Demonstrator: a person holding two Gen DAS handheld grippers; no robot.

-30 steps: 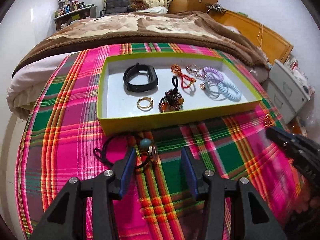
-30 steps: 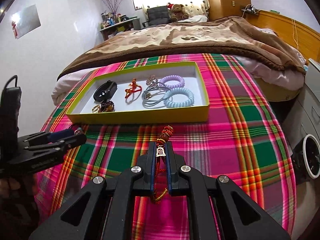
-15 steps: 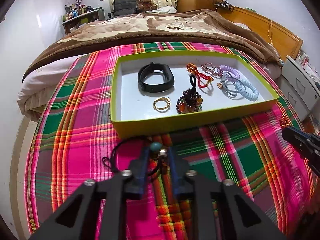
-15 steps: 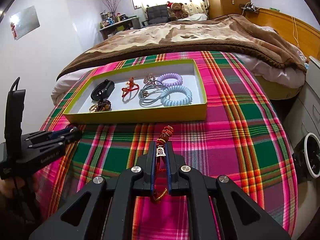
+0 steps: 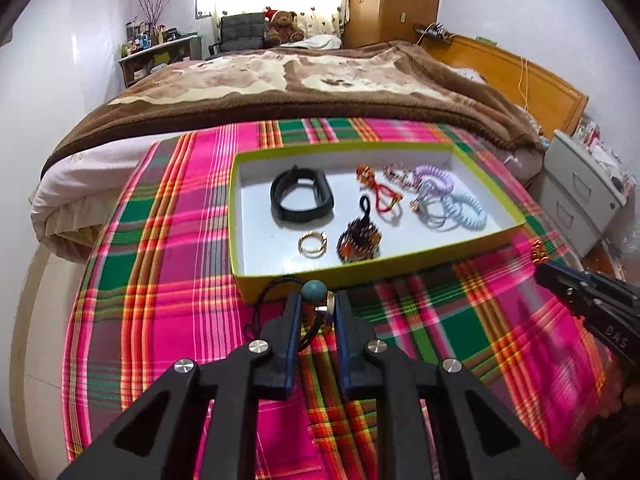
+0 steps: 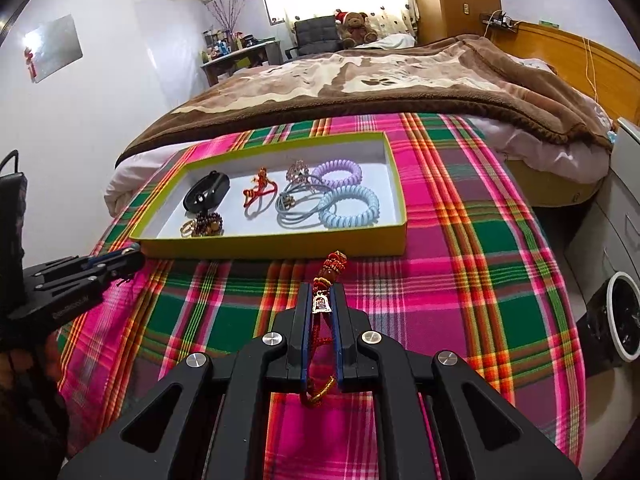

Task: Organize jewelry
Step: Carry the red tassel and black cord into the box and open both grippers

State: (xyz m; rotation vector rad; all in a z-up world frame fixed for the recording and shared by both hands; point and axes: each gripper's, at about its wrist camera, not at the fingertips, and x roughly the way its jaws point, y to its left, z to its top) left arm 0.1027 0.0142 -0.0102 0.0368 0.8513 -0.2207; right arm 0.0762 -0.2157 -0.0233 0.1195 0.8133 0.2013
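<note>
Landmark: I place everything against the yellow-green tray (image 5: pixel 400 268) on the plaid cloth (image 5: pixel 160 280); whether a tabletop lies under the cloth I cannot tell.

Left gripper (image 5: pixel 316 308): my fingers are nearly together, clamped on a black cord necklace (image 5: pixel 272 300) with a teal bead (image 5: pixel 313 291), just in front of the tray's near wall. The bead sits at the fingertips, the cord loop trailing off to the left.

Why held so: I judge the pinch is next to the bead and its metal piece because that is the stiffest part; the slack cord would slip.

Necklace axis: roughly along my fingers, bead end pointing at the tray.

Right gripper (image 6: pixel 322 304): fingers almost fully closed on a red beaded charm (image 6: pixel 332 268) with a small gold bell (image 6: pixel 321 303), also short of the tray's near wall, towards its right end.

Charm axis: long axis runs along the fingers, knotted red head pointing at the tray, tail loop hanging back between the fingers.

In the tray: black band (image 5: pixel 302 196), gold ring (image 5: pixel 312 243), dark bead bracelet (image 5: pixel 358 242), red cord piece (image 5: pixel 380 190), coiled ties in lilac (image 5: pixel 434 174) and pale blue (image 5: pixel 466 210). They lie spread apart, I think so each stays easy to pick out.

Next, as I judge it: carry both pieces over the near wall to bare floor of the tray.
</note>
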